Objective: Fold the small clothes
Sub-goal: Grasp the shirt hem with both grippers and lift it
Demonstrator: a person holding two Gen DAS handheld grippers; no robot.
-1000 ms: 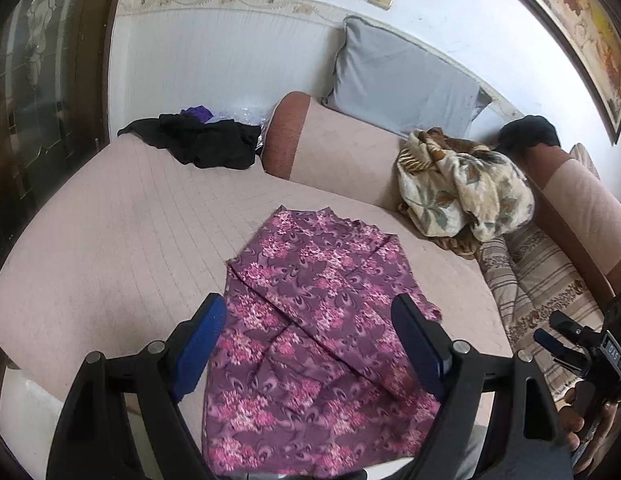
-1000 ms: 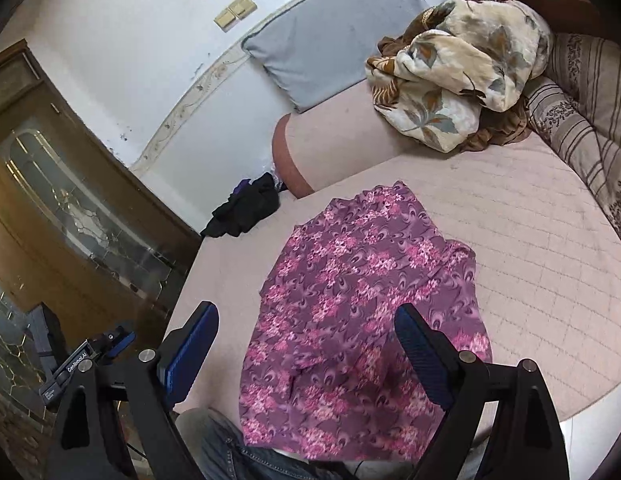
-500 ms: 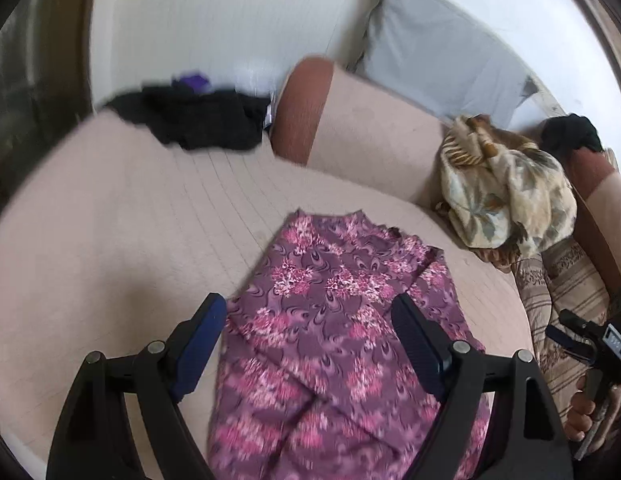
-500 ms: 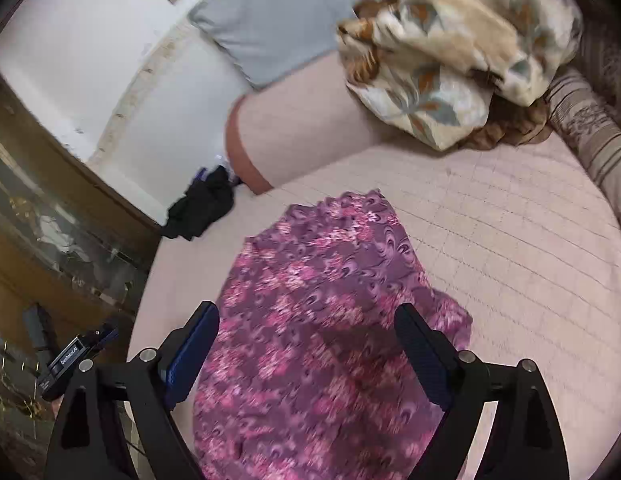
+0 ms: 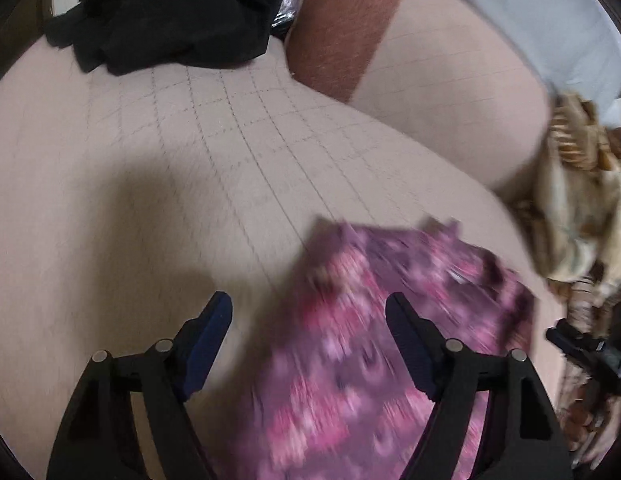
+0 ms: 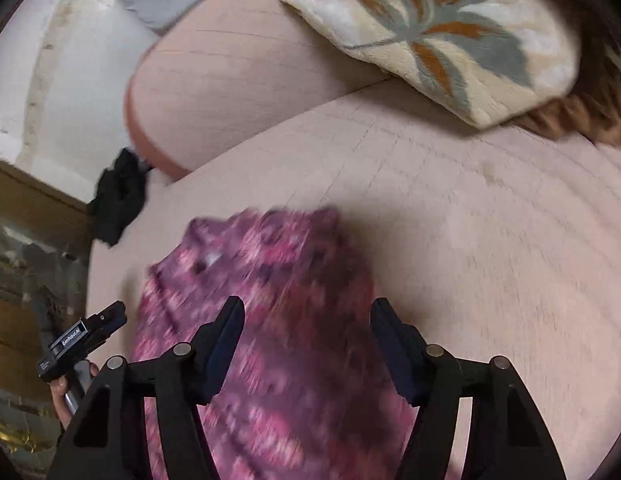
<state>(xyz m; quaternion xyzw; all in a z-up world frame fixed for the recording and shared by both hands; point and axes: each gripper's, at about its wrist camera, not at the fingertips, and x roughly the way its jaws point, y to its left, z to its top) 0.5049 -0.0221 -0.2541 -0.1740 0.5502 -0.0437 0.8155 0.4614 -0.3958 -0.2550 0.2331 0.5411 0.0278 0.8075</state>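
Observation:
A purple and pink floral garment (image 5: 374, 332) lies spread on the pink quilted bed (image 5: 170, 184); it also shows in the right wrist view (image 6: 278, 300). Both views are motion-blurred. My left gripper (image 5: 310, 320) is open and empty, low over the garment's left edge, with its right finger over the cloth. My right gripper (image 6: 306, 320) is open and empty, low over the garment's right part. Each gripper shows at the edge of the other's view: the right one (image 5: 586, 348) and the left one (image 6: 82, 336).
A pile of black clothes (image 5: 166, 12) lies at the far left of the bed. A pink bolster with a reddish end (image 5: 410, 52) and a grey pillow (image 5: 542, 8) stand behind. A floral blanket (image 6: 442, 28) is heaped at the right.
Both grippers have moved forward and down toward the far end of the garment, so the bed and cloth fill the views. Both stay open.

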